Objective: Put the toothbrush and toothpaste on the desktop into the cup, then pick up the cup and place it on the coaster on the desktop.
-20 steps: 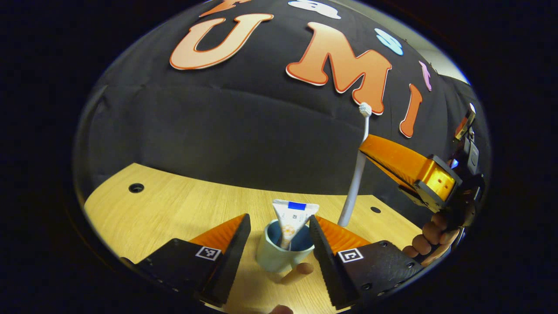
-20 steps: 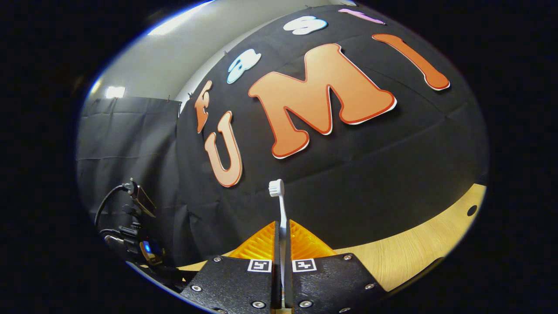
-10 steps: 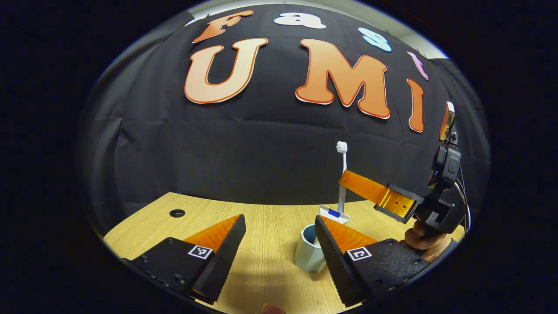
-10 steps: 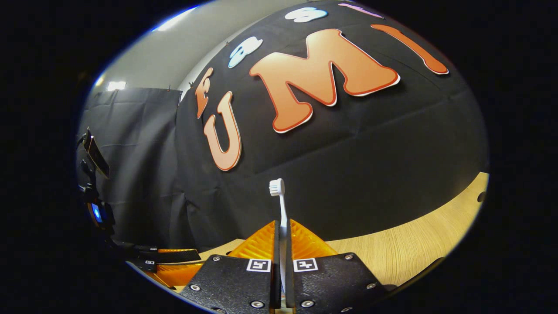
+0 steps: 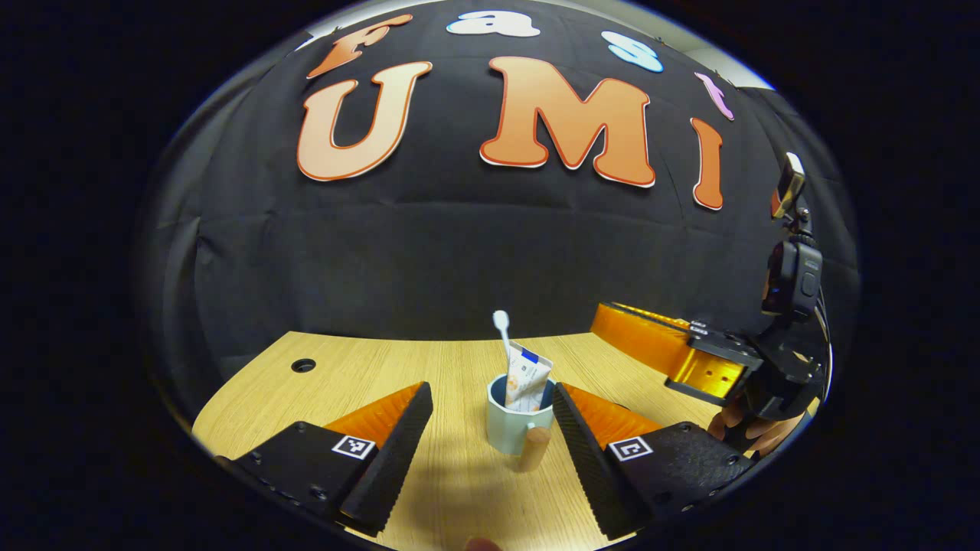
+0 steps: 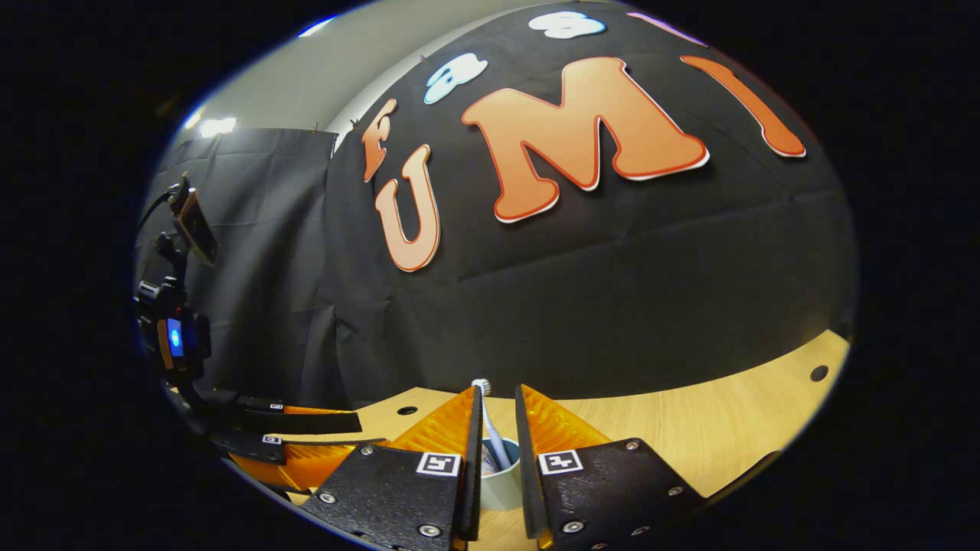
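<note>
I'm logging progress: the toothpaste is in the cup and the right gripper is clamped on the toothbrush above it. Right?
Not quite. The toothpaste is in the cup, but so is the toothbrush. The right gripper view shows the right gripper with its fingers apart, the brush free between them.

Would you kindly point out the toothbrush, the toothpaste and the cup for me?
toothbrush (image 5: 501, 319): left gripper view, on its bristle head above the cup.
toothpaste (image 5: 527, 377): left gripper view, on the tube's body.
cup (image 5: 511, 435): left gripper view, on its outer wall beside the handle.
</note>
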`<state>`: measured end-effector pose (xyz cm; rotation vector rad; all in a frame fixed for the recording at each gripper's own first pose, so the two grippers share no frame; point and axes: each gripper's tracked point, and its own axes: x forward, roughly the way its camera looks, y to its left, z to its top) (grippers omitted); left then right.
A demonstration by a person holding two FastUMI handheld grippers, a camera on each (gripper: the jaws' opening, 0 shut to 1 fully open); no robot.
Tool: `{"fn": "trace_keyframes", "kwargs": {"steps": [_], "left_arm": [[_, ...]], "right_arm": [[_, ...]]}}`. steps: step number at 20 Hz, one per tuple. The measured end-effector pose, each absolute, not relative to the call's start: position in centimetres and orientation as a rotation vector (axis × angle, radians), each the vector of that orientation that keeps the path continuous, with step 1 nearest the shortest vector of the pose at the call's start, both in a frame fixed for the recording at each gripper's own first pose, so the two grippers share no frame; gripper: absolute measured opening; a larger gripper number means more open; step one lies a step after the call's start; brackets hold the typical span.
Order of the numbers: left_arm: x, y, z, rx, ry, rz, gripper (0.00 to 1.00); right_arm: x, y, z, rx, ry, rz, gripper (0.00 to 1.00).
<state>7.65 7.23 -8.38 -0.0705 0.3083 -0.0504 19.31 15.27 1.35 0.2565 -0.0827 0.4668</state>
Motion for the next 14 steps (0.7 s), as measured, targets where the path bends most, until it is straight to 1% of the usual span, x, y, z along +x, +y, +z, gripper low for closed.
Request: {"fn": "trace_keyframes", "kwargs": {"steps": [1,3,4,6,7,8,9,11,12,14], "left_arm": [[7.9,6.5,-8.2,-0.072,0.344,-0.063,0.95],[8.5,5.7,-7.9,-0.074,0.398,-0.085,0.94],[8.7,5.2,-8.0,-0.074,0.432,-0.097,0.95],[9.2,4.4,-8.6,-0.066,0.507,-0.118,0.95],[9.6,4.3,-9.0,-0.056,0.543,-0.116,0.95],[9.8,4.3,-9.7,-0.049,0.587,-0.105,0.95],[10.1,3.9,-10.1,-0.052,0.649,-0.104,0.96],[10.8,3.8,-11.2,-0.047,0.749,-0.115,0.96],[10.9,3.7,-11.5,-0.039,0.799,-0.127,0.96],[10.9,3.4,-12.8,-0.005,0.902,-0.138,0.96]], "right_arm": [[18.2,13.9,2.1,0.237,-0.095,0.454,0.27],[16.2,11.5,2.7,0.227,-0.102,0.442,0.42],[15.7,10.5,2.9,0.223,-0.107,0.428,0.52],[14.7,8.7,3.2,0.210,-0.122,0.406,0.56],[14.2,7.9,3.4,0.197,-0.128,0.395,0.61],[13.7,7.1,3.5,0.183,-0.130,0.385,0.63],[12.8,6.0,3.5,0.167,-0.135,0.377,0.71],[11.5,4.5,3.7,0.140,-0.141,0.367,0.78],[10.9,3.9,3.5,0.130,-0.138,0.362,0.81],[9.6,3.0,3.1,0.119,-0.134,0.356,0.83]]}}
